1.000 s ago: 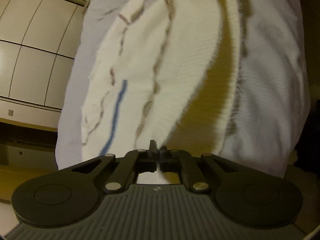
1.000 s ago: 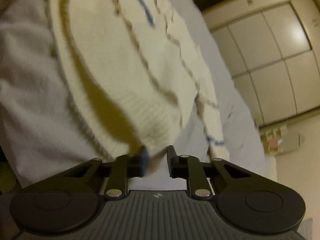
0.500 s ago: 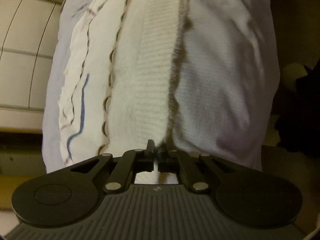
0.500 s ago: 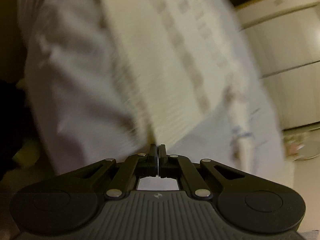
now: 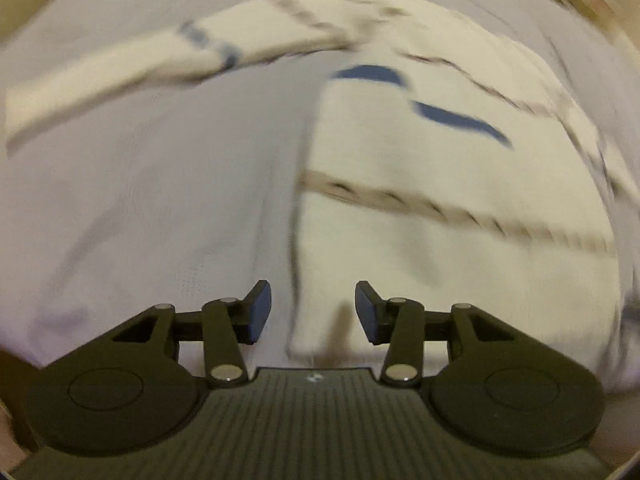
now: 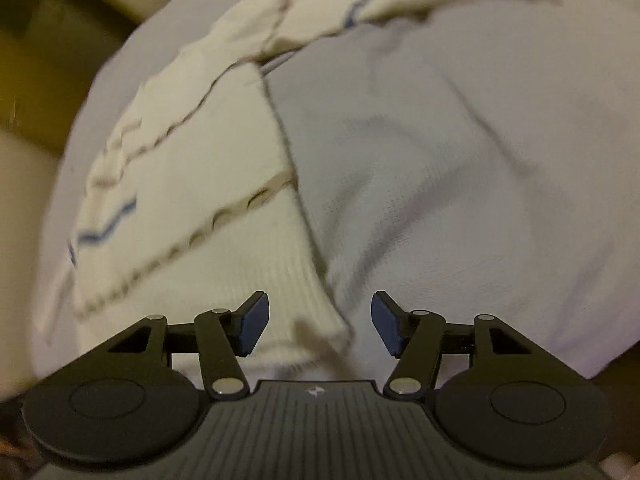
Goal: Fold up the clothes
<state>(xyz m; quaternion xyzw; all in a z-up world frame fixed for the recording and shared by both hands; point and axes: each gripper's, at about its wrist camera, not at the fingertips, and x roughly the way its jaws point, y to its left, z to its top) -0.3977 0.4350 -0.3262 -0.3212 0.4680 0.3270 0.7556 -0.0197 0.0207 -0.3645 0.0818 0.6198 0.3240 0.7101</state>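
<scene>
Left wrist view shows the left tool [image 5: 313,312] with its jaws spread wide and nothing between them, hovering just above the near edge of a cream knitted sweater with brown wavy stripes and short blue stripes [image 5: 440,168]. The sweater lies flat on a pale lilac-white sheet covering the surface [image 5: 140,200], which may be a bed or a bench; I cannot tell which. Its body fills the right half of this view, with a straight side edge running from near to far at centre. One cream sleeve [image 5: 132,72] stretches away to the far left across the sheet.

Right wrist view has the right tool [image 6: 319,324] equally wide and empty, poised over the ribbed hem corner [image 6: 316,320] of the same sweater, whose body spreads to the left and far side. The sleeve reaches toward the far right. Both views are motion-blurred, so fine detail is uncertain.

Judging by this layout, the garment is spread out and released, and the fold proper is not yet begun or is between folds. The next move likely calls for gripping a sleeve or side edge and carrying it across the body, lifting high enough that the loose knit does not drag and bunch on the sheet.
</scene>
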